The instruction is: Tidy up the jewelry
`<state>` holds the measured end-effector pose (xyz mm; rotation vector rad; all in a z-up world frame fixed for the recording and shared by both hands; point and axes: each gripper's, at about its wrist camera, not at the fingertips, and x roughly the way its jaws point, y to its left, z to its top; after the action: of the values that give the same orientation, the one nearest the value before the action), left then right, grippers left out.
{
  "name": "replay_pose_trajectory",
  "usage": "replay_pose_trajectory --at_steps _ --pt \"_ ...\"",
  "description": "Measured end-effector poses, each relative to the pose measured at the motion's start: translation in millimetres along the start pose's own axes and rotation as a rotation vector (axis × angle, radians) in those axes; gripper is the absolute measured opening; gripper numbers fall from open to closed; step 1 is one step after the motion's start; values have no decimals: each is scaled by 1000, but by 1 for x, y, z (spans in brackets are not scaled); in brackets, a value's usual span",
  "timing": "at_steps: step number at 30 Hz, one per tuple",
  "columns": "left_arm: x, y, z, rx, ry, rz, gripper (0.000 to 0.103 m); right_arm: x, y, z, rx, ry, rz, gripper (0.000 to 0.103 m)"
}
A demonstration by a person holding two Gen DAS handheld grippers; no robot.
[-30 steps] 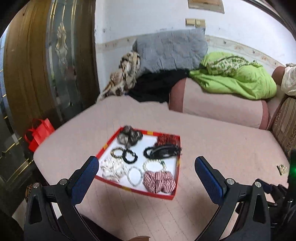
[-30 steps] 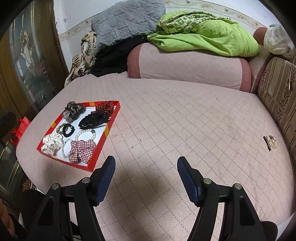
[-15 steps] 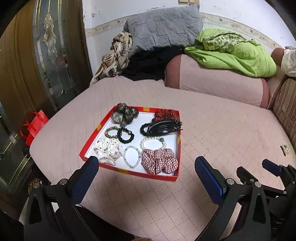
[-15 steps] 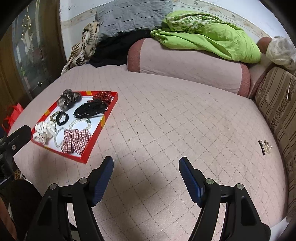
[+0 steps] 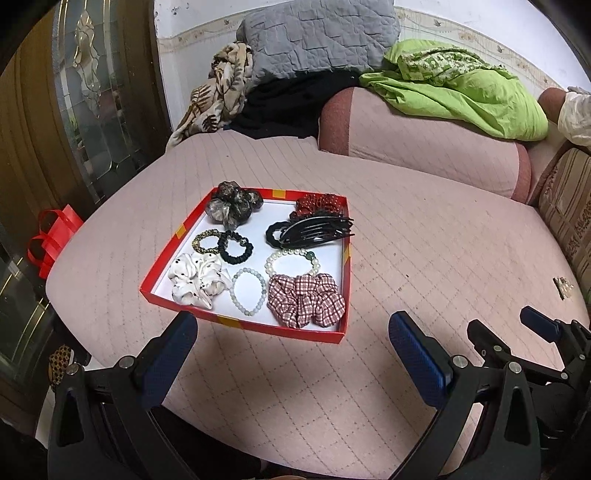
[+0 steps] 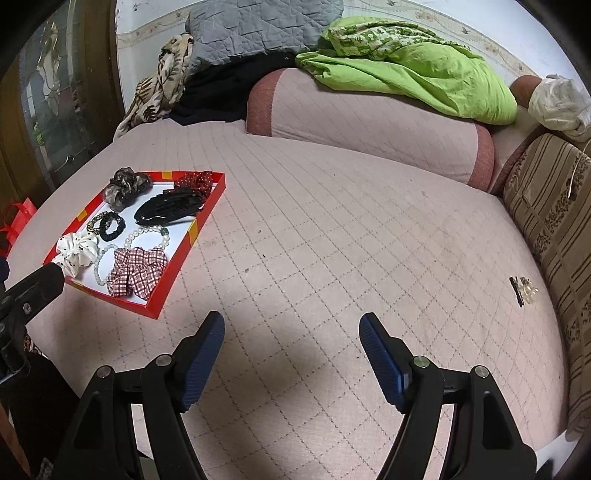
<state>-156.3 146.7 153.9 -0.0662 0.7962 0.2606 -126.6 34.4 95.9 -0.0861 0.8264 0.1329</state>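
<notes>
A bed (image 6: 332, 229) covered in a pale pink quilted spread fills both views, its stitching running in a diamond grid with a few small dark specks. Toward its left side sits a shallow red tray (image 5: 177, 236) with a white floor, holding the jewelry and hair pieces: a plaid scrunchie (image 5: 306, 301) at the near right corner, a white spotted scrunchie (image 5: 197, 280) at the near left, two bead bracelets (image 5: 248, 291) between and behind them, a black claw clip (image 5: 314, 230) farther back (its teeth reach over the right rim), and dark scrunchies along the far edge.

Well apart from the tray, near the bed's right edge, lies a small hair clip (image 6: 521, 290) on the spread. A pink bolster (image 6: 369, 125) crosses the head of the bed with a green blanket (image 6: 406, 74) heaped on it, and a grey quilted pillow (image 5: 317, 33) leans on the white wall. A wooden door with patterned glass (image 5: 88, 92) stands to the left, a red bag (image 5: 55, 236) below it.

The left tool (image 5: 291, 343) hangs spread wide just before the tray, gripping nothing. The right tool (image 6: 291, 339) is spread over bare quilt, also empty.
</notes>
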Motion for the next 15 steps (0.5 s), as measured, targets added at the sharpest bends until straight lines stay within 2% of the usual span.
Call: replay_pose_trajectory --at_steps 15 --pt "11 4 -2 -27 41 -18 103 9 6 -4 -25 26 -11 82"
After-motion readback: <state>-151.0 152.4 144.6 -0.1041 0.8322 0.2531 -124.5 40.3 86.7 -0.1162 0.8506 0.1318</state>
